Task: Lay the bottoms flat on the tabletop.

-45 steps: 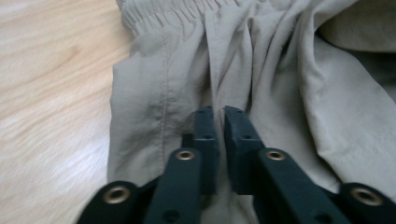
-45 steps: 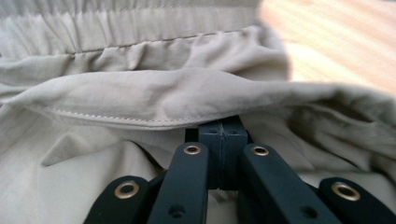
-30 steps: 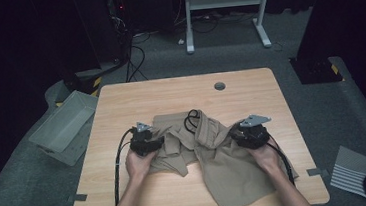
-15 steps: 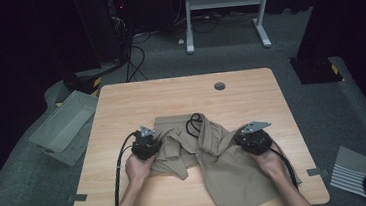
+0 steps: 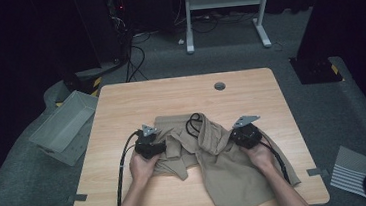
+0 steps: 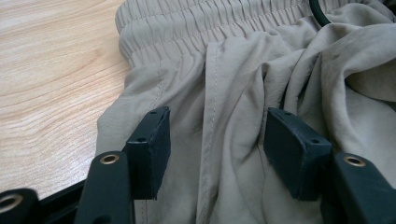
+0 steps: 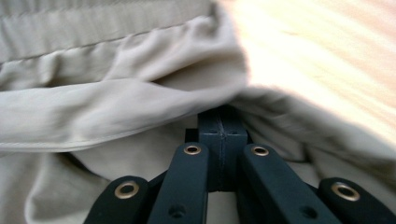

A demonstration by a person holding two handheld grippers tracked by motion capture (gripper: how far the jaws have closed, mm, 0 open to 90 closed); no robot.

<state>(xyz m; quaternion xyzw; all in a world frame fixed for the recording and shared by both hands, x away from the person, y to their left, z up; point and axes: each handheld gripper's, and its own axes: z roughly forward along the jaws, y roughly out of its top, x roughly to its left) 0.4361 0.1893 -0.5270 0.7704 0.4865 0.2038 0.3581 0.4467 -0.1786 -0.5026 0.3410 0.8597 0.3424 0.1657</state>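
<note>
Desk (image 5: 121,113): light wood, beige trousers (image 5: 227,174) crumpled across the near middle, one leg running to the near right edge and hanging off it, elastic waistband (image 6: 187,21) toward the far side with a black drawstring (image 5: 193,124) looped on top. Grey bin (image 5: 62,126) on the floor off the left edge, not involved. My left tool (image 5: 150,147) sits at the left edge of the heap; its jaws have just been opening and stand apart, cloth (image 6: 215,140) lying between the pads but not pinched. My right tool (image 5: 245,136) is at the right side of the heap; its jaws have just been closing and are now together. Right gripper view shows a fold (image 7: 140,107) draped over the pad tips, but I can't tell whether any fabric is really caught between them. Looks like the step is grabbing both sides to spread the garment flat. To do it well: left should bite a single layer near the side seam (image 6: 210,102), not a bunch; check the right grip before pulling; then draw both tools apart evenly, low over the desk, keeping clear of the drawstring.
</note>
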